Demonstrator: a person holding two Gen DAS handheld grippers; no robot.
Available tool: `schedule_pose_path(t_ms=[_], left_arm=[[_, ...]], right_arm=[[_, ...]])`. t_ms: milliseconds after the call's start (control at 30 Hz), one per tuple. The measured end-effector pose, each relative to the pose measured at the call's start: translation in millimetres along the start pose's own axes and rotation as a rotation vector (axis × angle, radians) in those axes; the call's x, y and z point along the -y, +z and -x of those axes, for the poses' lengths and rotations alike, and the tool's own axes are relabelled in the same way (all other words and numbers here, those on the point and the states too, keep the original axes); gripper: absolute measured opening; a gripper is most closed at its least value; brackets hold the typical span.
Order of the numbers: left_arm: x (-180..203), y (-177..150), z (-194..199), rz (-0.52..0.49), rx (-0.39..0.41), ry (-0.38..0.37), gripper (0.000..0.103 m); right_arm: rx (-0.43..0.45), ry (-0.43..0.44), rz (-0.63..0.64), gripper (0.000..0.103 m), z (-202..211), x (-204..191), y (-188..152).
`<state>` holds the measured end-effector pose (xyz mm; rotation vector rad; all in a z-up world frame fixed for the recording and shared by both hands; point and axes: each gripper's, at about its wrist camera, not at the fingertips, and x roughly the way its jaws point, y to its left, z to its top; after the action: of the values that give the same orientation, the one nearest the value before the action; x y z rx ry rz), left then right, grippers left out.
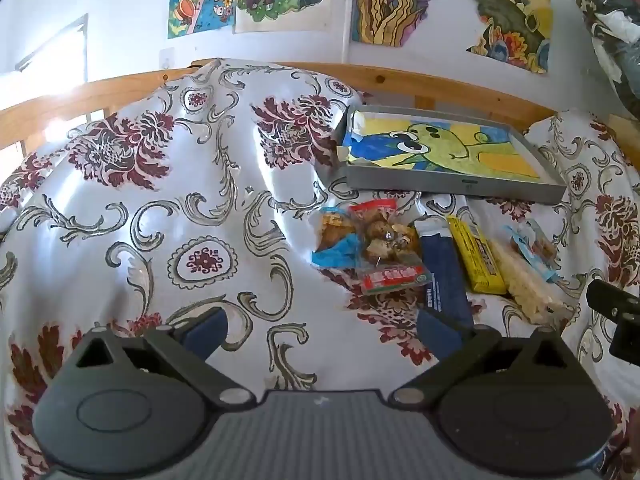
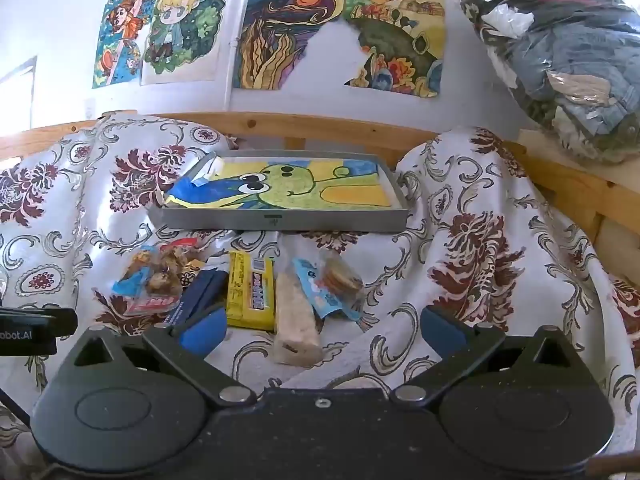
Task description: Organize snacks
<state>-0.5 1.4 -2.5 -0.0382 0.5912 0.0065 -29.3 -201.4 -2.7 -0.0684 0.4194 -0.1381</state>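
Several snack packs lie in a row on the floral cloth: a clear bag with a red label point(image 1: 380, 252) point(image 2: 160, 280), a dark blue bar point(image 1: 442, 272) point(image 2: 200, 290), a yellow bar point(image 1: 478, 258) point(image 2: 250, 290), a pale rice bar point(image 1: 524, 280) point(image 2: 294, 320) and a light blue cookie pack point(image 1: 534, 246) point(image 2: 332, 286). Behind them sits a grey tray point(image 1: 452, 186) point(image 2: 280, 220) lined with a cartoon drawing. My left gripper point(image 1: 320, 330) is open, low and left of the row. My right gripper point(image 2: 322, 328) is open, its fingers either side of the rice bar's near end.
A wooden rail point(image 2: 320, 124) runs behind the cloth. A clear bag of clothes point(image 2: 560, 60) sits on a ledge at the upper right. Posters hang on the wall point(image 2: 336, 28). The other gripper's black body shows at the left edge point(image 2: 28, 330) and the right edge point(image 1: 616, 316).
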Motion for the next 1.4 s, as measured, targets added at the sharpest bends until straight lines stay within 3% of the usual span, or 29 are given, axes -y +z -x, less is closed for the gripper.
schedule_pose_path(t_ms=[1400], left_arm=[[-0.3, -3.4, -6.2, 0.006, -0.041, 0.016, 0.103]], right_arm=[[-0.008, 0.005, 0.001, 0.102, -2.4, 0.1, -0.9]])
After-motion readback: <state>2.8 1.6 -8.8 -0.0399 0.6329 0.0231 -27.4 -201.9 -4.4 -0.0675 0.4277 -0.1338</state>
